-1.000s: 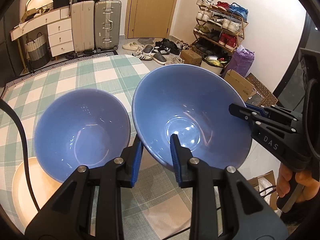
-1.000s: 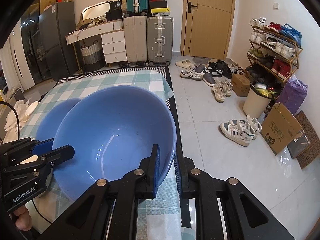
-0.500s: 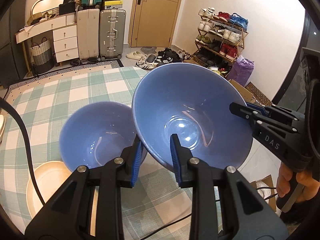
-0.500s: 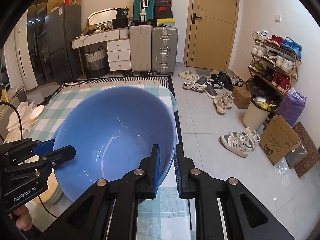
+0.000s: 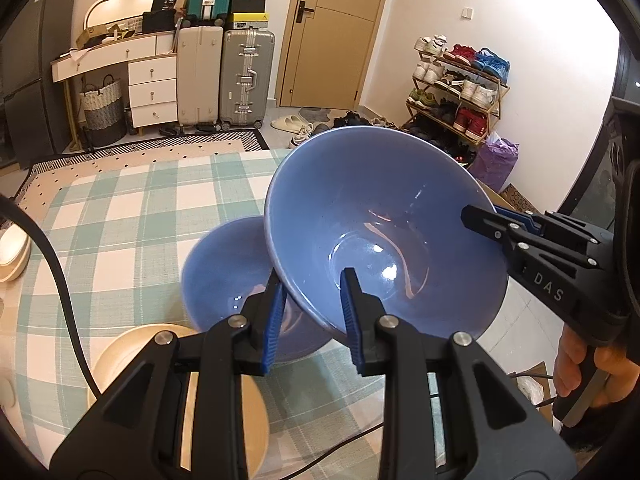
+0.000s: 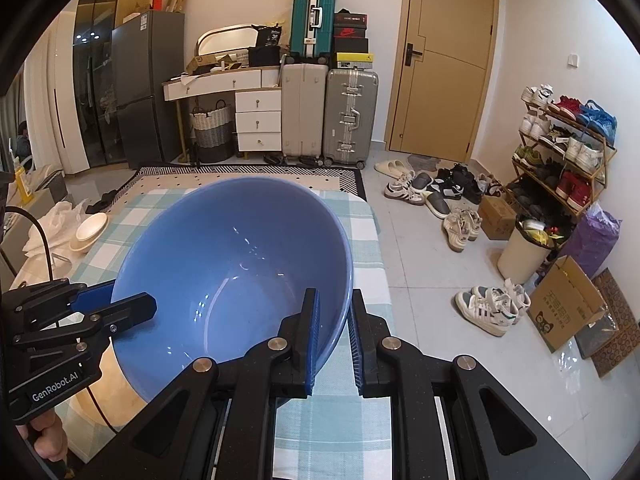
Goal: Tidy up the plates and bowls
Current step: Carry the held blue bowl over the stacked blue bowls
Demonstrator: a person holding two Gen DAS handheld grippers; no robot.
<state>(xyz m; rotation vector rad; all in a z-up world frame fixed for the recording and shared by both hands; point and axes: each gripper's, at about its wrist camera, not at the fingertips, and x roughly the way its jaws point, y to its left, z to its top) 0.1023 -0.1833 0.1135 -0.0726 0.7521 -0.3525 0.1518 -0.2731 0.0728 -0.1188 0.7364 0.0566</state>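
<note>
A room with a tan wooden door (image 6: 440, 60), upright suitcases (image 6: 328, 112) and a loaded shoe rack (image 6: 568, 148) lies behind a tabletop (image 5: 120, 216) covered by a green-and-white checked cloth. Above that tabletop, a large glossy blue ceramic bowl (image 5: 376, 224) is held tilted in the air, carried from two sides. The left tongs (image 5: 310, 316) pinch its near rim, one blue pad inside the bowl and one outside. The right tongs (image 6: 332, 332) are pressed together on the opposite rim, the wall of the bowl between their pads; in the left wrist view they reach in from the right, with the person's hand (image 5: 592, 368) on the handle. Below and partly hidden by the lifted bowl, a second, smaller blue bowl (image 5: 228, 272) sits on the cloth. Just beside it, near the camera, lies a round cream plate (image 5: 132, 344). A black cable (image 5: 60, 280) runs over the cloth on the left.
</note>
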